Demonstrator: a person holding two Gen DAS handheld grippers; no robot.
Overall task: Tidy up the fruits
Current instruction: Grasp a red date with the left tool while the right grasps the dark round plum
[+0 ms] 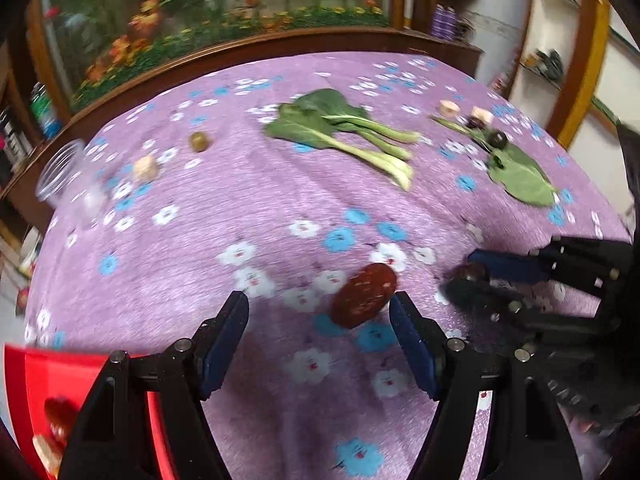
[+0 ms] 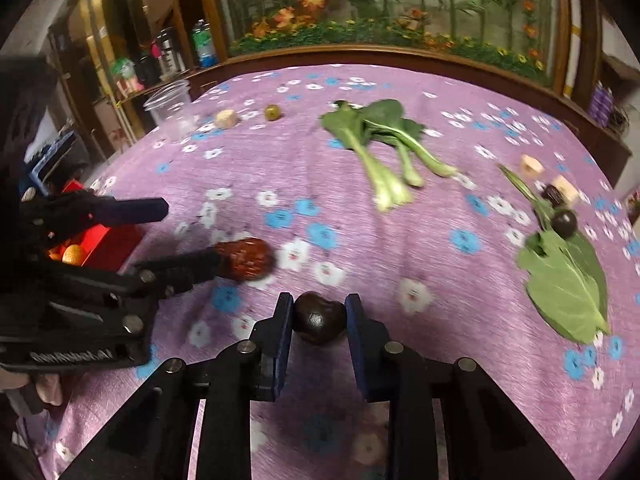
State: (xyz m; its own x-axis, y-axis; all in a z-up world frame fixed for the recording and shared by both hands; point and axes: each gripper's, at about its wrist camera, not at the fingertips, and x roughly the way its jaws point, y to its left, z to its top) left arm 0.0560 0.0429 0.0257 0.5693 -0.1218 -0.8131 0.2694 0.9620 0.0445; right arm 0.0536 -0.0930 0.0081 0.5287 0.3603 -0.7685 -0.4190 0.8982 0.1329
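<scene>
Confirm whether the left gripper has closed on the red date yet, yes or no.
No: the left gripper is open, and the red date lies on the cloth between its fingers.

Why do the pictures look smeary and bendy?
Left wrist view: motion blur smears the cup and cloth flowers, and the fisheye lens curves the table edge. Right wrist view: the leaf and greens are smeared too; the held dark fruit looks sharper.

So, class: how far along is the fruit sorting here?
Done: some fruit already lies in the red box. In hand: right tongs grip a dark fruit; left tongs are open beside the red date. Left: the green fruit and dark fruit by the leaf.
</scene>
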